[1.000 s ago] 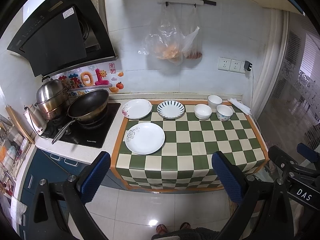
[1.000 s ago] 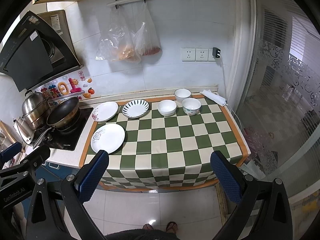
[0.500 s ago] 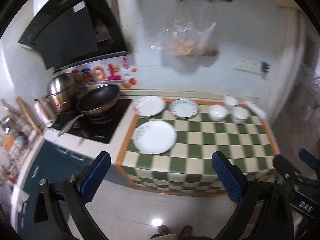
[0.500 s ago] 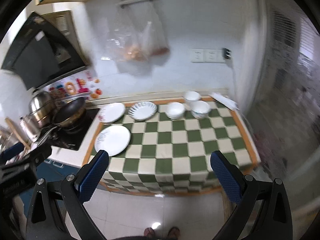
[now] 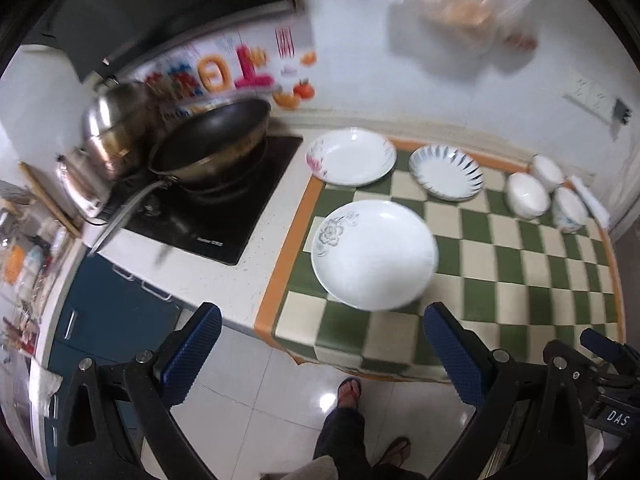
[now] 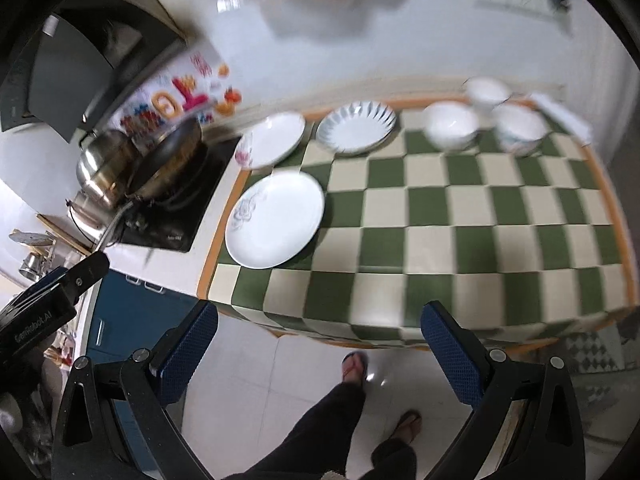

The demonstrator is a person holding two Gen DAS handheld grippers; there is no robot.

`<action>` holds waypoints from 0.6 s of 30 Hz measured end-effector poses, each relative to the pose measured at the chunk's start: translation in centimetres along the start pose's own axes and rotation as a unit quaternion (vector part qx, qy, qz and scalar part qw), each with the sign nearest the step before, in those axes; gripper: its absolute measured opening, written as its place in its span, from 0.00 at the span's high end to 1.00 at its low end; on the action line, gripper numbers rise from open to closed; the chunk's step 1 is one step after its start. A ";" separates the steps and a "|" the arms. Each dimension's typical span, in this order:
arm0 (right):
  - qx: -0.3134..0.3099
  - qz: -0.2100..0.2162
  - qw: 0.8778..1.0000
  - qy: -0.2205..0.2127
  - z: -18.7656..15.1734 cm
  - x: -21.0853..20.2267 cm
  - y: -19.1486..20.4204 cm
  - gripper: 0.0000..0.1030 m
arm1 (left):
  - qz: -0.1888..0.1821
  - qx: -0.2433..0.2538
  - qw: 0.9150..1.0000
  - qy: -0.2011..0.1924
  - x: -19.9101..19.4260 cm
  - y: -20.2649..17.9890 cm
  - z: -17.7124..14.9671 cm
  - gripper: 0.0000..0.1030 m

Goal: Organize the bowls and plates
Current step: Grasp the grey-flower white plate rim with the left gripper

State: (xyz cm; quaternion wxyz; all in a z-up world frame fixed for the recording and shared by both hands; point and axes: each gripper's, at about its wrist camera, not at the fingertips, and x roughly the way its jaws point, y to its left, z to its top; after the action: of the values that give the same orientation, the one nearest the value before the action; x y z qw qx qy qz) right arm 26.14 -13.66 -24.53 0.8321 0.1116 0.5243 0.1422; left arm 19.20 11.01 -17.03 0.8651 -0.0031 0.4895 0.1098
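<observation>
Ahead of both sets of fingers lay the green checked cloth (image 5: 520,264). On it, just past the left gripper (image 5: 322,344), sat the big white plate (image 5: 374,254). Farther off stood three bowls (image 6: 452,126). The right gripper (image 6: 320,342) and the left were spread wide, holding nothing.

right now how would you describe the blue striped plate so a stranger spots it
Find the green and cream checkered tablecloth. Along its back edge sits the shallow white plate with dark blue rays, between a pink-flowered plate and three white bowls. Only it has stripes.

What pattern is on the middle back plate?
Dark blue radiating stripes around the striped plate rim; clearest in the left wrist view.
</observation>
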 end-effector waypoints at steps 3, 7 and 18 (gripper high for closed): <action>0.018 0.003 0.999 0.036 2.7 6.5 0.3 0.02 | -0.020 0.004 0.999 0.047 6.4 1.5 2.6 0.02; 0.043 0.015 0.996 0.071 6.1 14.5 0.0 0.08 | -0.045 0.010 0.994 0.098 14.9 3.1 5.6 0.11; 0.120 0.022 0.981 0.148 11.7 30.0 -1.3 0.46 | -0.118 0.051 0.969 0.211 28.4 3.0 7.6 0.48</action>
State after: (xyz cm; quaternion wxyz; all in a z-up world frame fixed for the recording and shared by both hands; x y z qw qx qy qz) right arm 49.13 -4.66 -45.22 0.7227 0.1996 0.6523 0.1116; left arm 39.15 20.05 -36.81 0.7482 -0.0395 0.6620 -0.0210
